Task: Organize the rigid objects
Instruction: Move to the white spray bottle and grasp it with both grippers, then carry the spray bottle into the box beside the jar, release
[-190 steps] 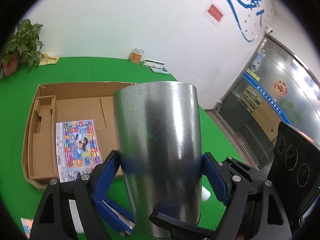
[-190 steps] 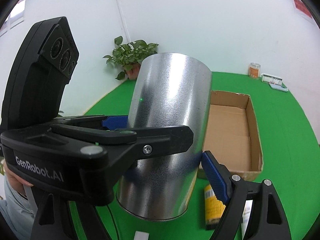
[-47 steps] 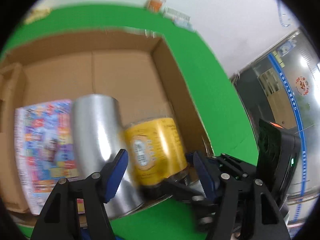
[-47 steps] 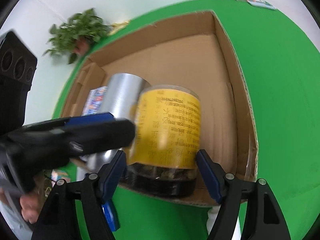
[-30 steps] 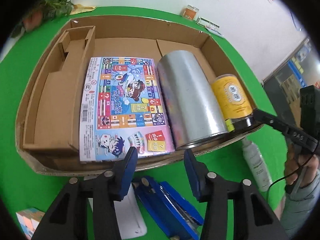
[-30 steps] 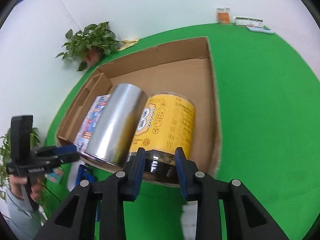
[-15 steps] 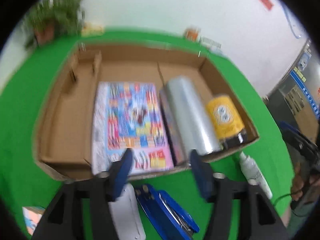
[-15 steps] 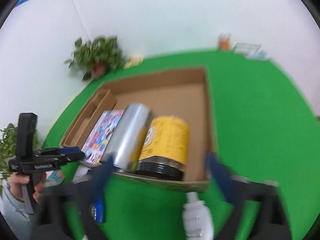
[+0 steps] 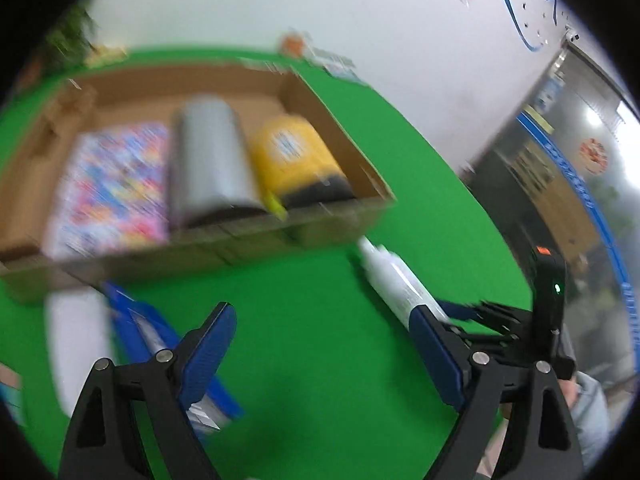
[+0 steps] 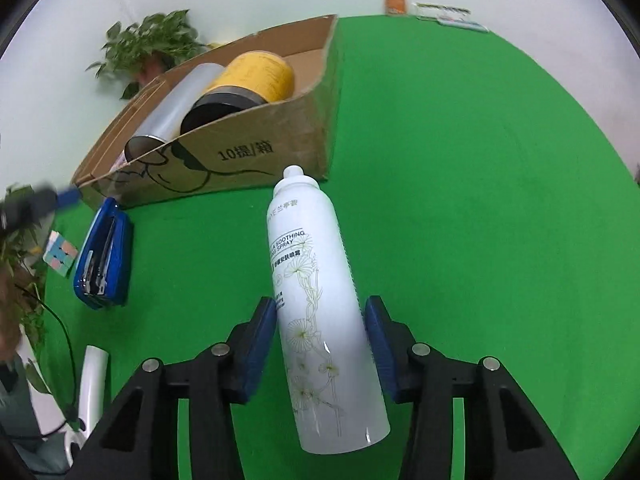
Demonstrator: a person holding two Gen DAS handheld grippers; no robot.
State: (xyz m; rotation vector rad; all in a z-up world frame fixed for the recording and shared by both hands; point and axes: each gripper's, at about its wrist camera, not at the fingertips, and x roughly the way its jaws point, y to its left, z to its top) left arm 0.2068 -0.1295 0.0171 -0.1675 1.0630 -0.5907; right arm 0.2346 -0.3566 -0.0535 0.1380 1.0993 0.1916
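White spray can with a line-drawn flower print [image 10: 320, 300] lies on the green table cover [image 10: 480, 240] just outside the near corner of the open brown cardboard box [image 10: 248, 152], cap toward the box, and sits between the pads of the right gripper [image 10: 322, 346]; its jaws have just been closing around the can, left pad looks touching, right pad very near, cannot tell if it presses yet. Left gripper [image 9: 324, 352] is wide open, its jaws have just been opening, nothing between them, only green cloth under it. Done, judging by the layout: the shiny silver metal cylinder [image 10: 176, 108], the yellow-labelled jar with dark lid [image 10: 248, 80] and the colourful flat printed box [image 9: 112, 184] already lie side by side in the cardboard box. Left outside: the spray can, a blue stapler [image 10: 106, 256], a pastel-coloured puzzle cube [image 10: 60, 254] and a white flat object [image 10: 94, 380]; so roughly half done, spray can likely next in. Writing: can reads "SOOTHING" and "SPRAY" plus Chinese characters, brand line partly hidden; box wall prints "10" with Chinese characters and a black line drawing. Jar label text too small to read.
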